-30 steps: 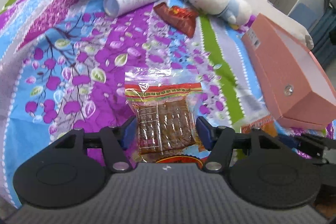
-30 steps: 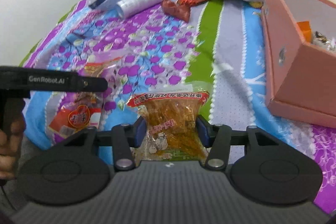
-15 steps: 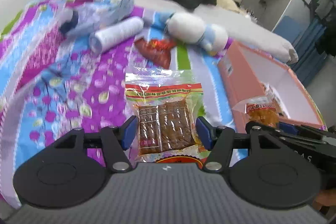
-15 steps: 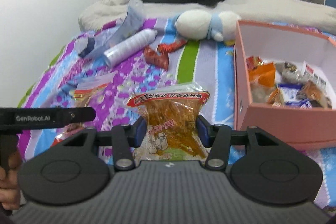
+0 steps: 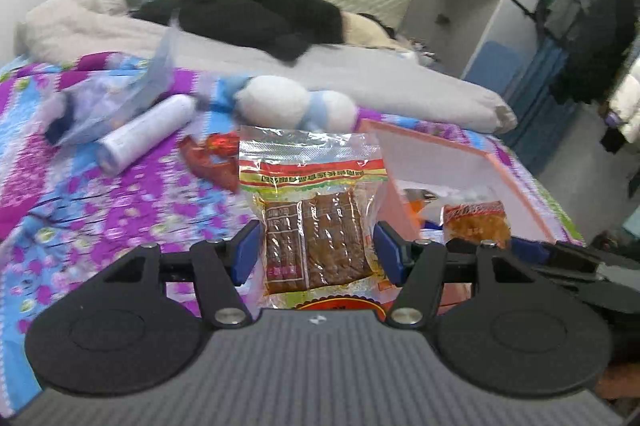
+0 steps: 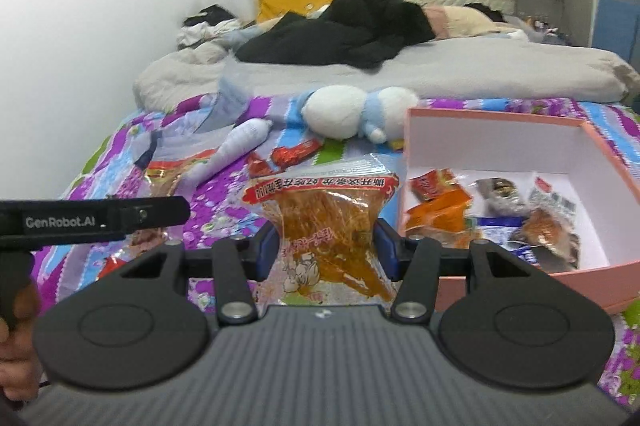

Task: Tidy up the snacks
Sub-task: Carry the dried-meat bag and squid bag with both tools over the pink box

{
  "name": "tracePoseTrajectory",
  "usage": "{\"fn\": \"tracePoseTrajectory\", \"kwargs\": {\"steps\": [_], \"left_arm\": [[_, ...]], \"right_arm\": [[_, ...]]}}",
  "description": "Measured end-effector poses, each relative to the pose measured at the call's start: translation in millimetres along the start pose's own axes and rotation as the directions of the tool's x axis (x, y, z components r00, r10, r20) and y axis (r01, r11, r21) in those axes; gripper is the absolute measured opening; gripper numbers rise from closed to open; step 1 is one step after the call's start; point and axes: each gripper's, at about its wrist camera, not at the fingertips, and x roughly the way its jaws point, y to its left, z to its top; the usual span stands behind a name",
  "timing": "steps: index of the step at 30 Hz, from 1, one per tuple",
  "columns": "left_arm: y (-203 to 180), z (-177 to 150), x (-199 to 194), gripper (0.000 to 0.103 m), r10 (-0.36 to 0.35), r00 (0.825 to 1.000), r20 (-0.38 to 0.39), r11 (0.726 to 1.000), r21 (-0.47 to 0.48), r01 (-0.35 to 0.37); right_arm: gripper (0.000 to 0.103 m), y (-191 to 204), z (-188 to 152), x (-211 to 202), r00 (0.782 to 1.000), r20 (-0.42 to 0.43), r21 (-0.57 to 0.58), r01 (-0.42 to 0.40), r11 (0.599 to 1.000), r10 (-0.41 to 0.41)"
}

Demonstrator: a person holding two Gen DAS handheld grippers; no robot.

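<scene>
I have my left tool [image 5: 316,252] clamped across the middle of a clear packet of dark brown pressed slabs [image 5: 314,226] and my right tool [image 6: 326,248] pinching the waist of a clear packet of orange shredded strips [image 6: 332,222], each gripped sideways so the bag hangs free of the flowered purple bedspread [image 5: 120,210]. Both are lifted clear. The open pink cardboard box [image 6: 560,124], already part-filled with snacks, sits just to the right, and I judge both packets are bound there.

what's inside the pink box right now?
The pink box holds a loose pile of snack packets: orange and red ones at the left, dark and blue-white ones at the right. The far half shows bare white floor. Anything under the pile or behind the near wall is hidden.
</scene>
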Motion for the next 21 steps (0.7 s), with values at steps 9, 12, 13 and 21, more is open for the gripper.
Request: {"fn": "tracePoseTrajectory", "kwargs": {"steps": [9,12,13,21], "left_arm": [[-74.3,13.7,47.5,0.066,-0.148,0.988,-0.037,0.987,0.063,0.150],[-94.4,22.5,67.8,0.066,-0.202,0.977,-0.069,0.976,0.069,0.207],[-101.1,27.5,76.5,0.066,-0.228,0.970,-0.086,0.970,0.063,0.234],[-149.4,66.9,148.1,0.066,-0.261,0.946,-0.194,0.953,0.104,0.284]], "right_arm": [[0.053,-56.1,3.0,-15.1,0.995,0.007,0.036,0.104,0.994,-0.104],[0.053,-82.6,4.6,-13.6,0.992,-0.004,0.066,0.126,0.990,-0.126],[0.053,-90.6,6.1,-12.4,0.992,-0.007,0.073,0.129,0.989,-0.129],[0.053,-163.3,28.5,14.1,0.985,-0.049,0.122,0.173,0.977,-0.168]]}}
